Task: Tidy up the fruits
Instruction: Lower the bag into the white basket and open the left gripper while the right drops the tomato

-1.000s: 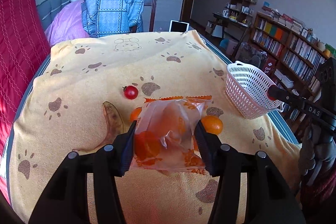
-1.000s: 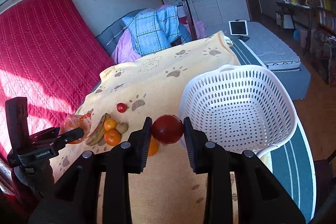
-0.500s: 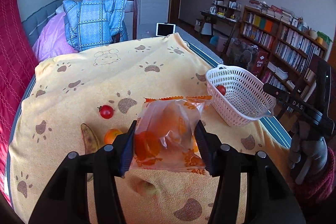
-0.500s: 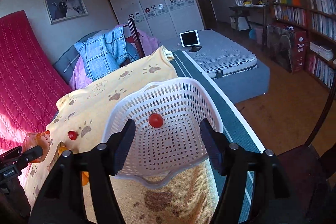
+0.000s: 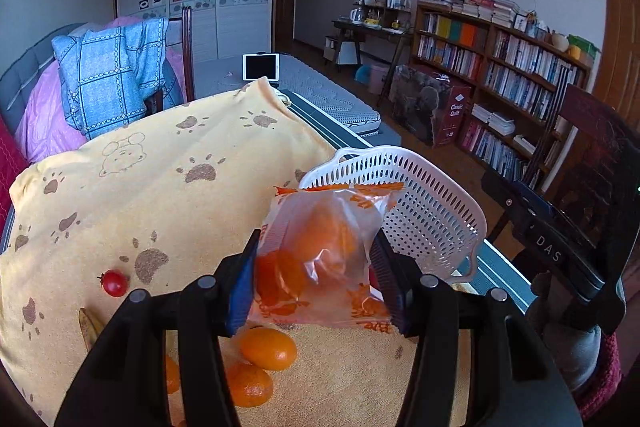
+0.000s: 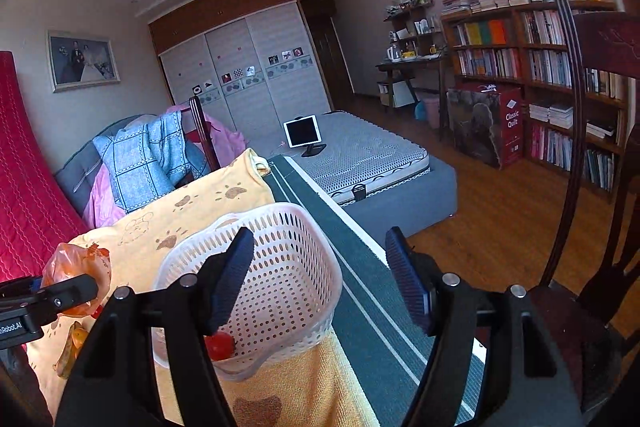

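Your left gripper [image 5: 318,277] is clamped across a clear, orange-printed plastic bag [image 5: 324,259] of orange fruit, its blue pads [image 5: 239,293] pressed on the two sides of the pouch. The bag hangs in the air above the yellow paw-print cloth [image 5: 160,163], just short of the white perforated basket [image 5: 432,203] that sits at the cloth's right edge.

Judged from its look, the bag is light and slack: the film is crinkled and slippery, and the fruit inside is soft enough to bruise. You hold it through the contents, not by the crimped top seam, which seems the safer hold; avoid tightening further. Expect the loose film to sag and catch on the basket rim.

Your right gripper [image 6: 320,279] is empty, its jaws opening with nothing between them, poised above the basket's near right rim. A small red tomato [image 6: 219,345] lies inside the basket near its front wall.

Pose: the left tool tilts downward toward the basket from the cloth side; the right tool points less steeply, out past the basket toward the room.

Outstanding on the cloth: a second red tomato [image 5: 114,283] toward the left edge, two loose oranges [image 5: 268,349] under the left gripper, and a browned banana [image 5: 88,323], partly hidden.
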### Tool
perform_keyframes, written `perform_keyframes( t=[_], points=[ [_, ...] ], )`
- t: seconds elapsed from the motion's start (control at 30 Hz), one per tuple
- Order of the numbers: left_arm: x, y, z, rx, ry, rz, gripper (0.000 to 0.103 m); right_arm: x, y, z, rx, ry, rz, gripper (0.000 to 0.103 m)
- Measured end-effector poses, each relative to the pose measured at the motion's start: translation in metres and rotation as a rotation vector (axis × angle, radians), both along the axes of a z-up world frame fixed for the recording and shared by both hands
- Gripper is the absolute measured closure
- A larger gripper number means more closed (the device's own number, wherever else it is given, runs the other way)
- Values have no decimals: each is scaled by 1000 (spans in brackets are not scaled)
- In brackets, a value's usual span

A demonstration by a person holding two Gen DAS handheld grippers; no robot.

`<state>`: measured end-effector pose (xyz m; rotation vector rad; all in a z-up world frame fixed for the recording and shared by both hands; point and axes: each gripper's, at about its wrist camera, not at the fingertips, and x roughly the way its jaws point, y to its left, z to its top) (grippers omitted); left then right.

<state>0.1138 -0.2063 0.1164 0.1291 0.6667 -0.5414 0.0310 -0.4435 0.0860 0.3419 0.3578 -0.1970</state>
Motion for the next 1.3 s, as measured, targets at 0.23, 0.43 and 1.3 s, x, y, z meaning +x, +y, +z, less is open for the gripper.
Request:
perform_keyframes(
  t=[0.23,0.43,1.3],
  points=[
    [21,-36,-9,-5,18,-57,49,2,-1,-2,18,3,12,33],
    [40,-56,-18,-15,43,-73,44,4,-2,-6,31,16,22,33],
    [27,32,-2,-41,-4,136,14,7,1,-8,20,19,28,33]
  ],
)
